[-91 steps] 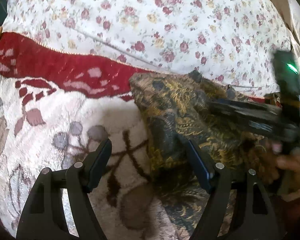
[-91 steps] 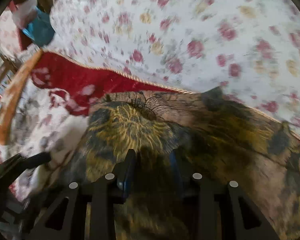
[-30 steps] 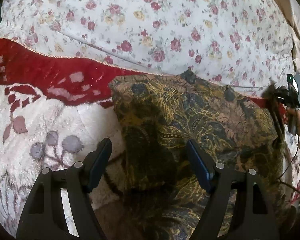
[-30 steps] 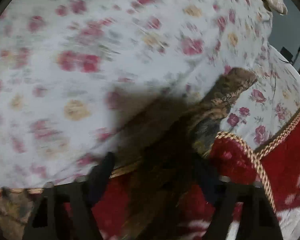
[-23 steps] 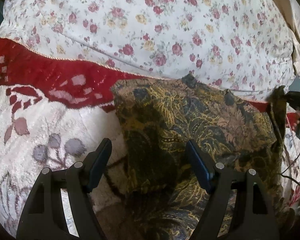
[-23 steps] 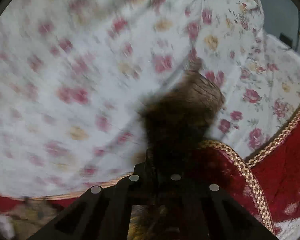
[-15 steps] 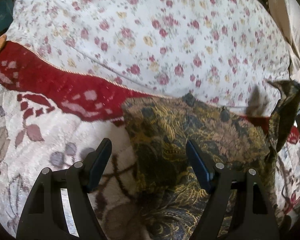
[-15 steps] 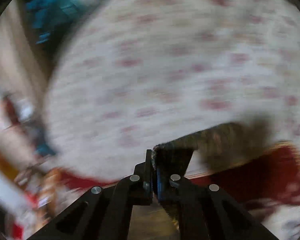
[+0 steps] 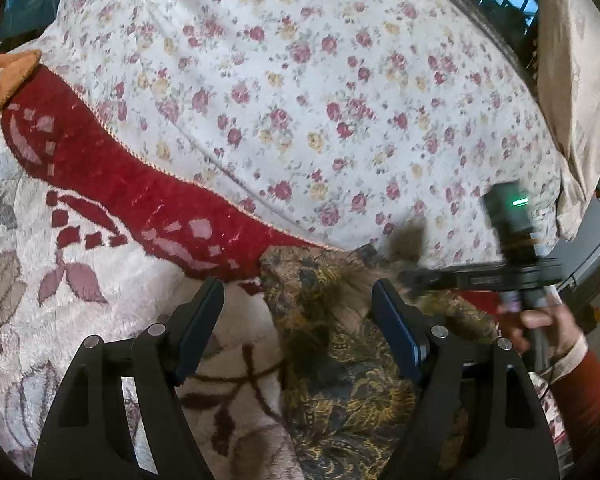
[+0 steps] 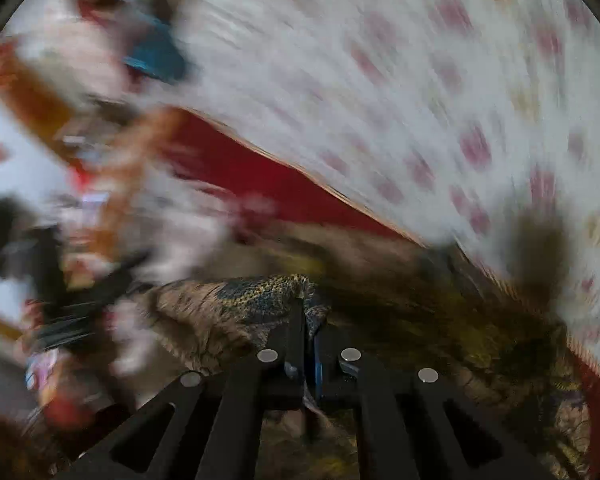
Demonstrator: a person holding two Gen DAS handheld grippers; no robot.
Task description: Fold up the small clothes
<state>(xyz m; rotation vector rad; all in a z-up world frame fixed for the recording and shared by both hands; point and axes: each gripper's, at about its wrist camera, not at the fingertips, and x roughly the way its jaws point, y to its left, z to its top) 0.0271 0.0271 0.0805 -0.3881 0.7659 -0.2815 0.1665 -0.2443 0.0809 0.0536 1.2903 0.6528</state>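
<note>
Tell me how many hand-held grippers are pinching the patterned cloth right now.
1. The right hand-held gripper is shut on an edge of the patterned cloth; the left hand-held gripper hangs open above it.

garment [image 9: 340,364]: thin woven cloth, matt, printed dark olive and gold, finely creased
bedsheet [image 9: 300,92]: smooth matt cotton-like cloth, white with small rose print
blanket [image 9: 100,240]: thick plush pile, fuzzy, white and red, with a corded trim along the red edge
orange cloth [image 9: 8,76], upper left of the frame: coarse, terry-like nap
left claw [image 9: 298,326]: matt black plastic arms, silvery metal screw heads, smooth blue pads
right claw [image 10: 308,328]: same matt black plastic, metal screw heads
sleeve [image 9: 584,396], lower right: dull red knit-looking cloth
</note>
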